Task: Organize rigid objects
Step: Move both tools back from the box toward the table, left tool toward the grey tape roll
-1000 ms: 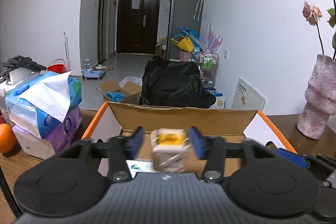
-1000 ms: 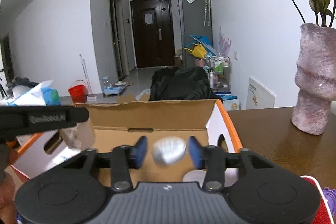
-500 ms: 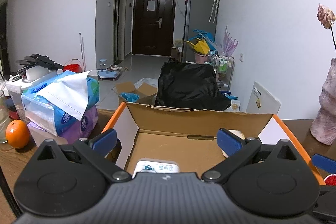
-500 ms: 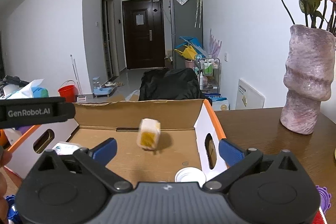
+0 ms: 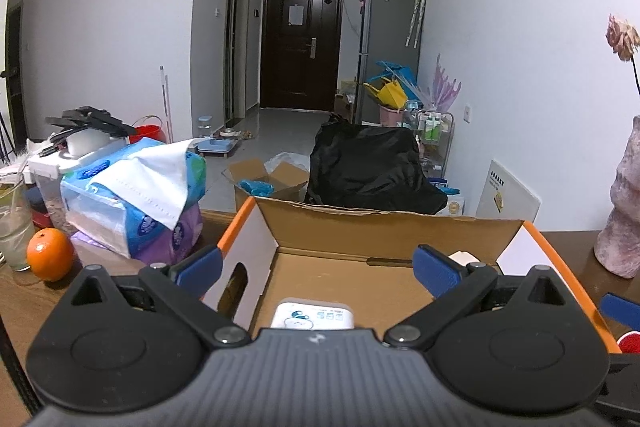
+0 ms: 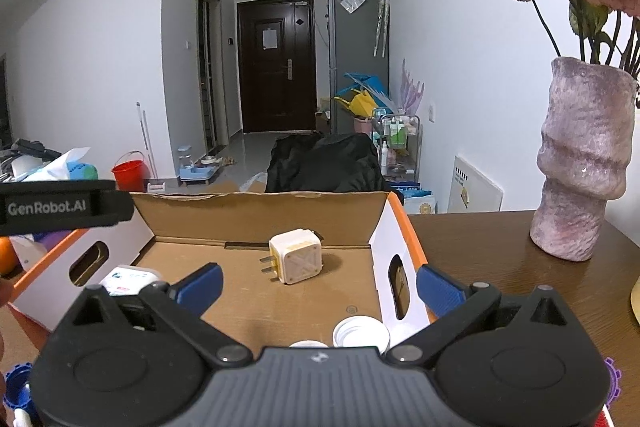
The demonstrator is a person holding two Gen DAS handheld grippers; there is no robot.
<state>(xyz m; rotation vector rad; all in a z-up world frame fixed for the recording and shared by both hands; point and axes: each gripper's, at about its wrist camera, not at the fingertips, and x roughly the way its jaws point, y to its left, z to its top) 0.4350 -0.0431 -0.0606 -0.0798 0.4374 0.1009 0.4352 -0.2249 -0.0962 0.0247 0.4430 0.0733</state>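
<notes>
An open cardboard box point(image 5: 380, 231) with orange edges stands on the wooden table in front of both grippers. My left gripper point(image 5: 316, 269) is open wide over the box's near side with nothing between its fingers. My right gripper point(image 6: 320, 287) is open just as wide and also holds nothing. A cream and yellow plug adapter point(image 6: 296, 261) lies on the floor of the box point(image 6: 260, 215), prongs to the left. A white cap point(image 6: 360, 333) lies at the near right corner. A white packet point(image 5: 312, 315) with blue print lies at the near left.
A pink vase point(image 6: 580, 163) with dried roses stands on the table right of the box. Stacked tissue packs point(image 5: 132, 195), an orange point(image 5: 50, 254) and a glass point(image 5: 12, 227) crowd the left side. A purple toothed piece point(image 6: 612, 383) lies near the right gripper.
Both grippers opened wide. The left let go of the plug adapter, which fell and now lies in the box. The right let go of a white round piece.
</notes>
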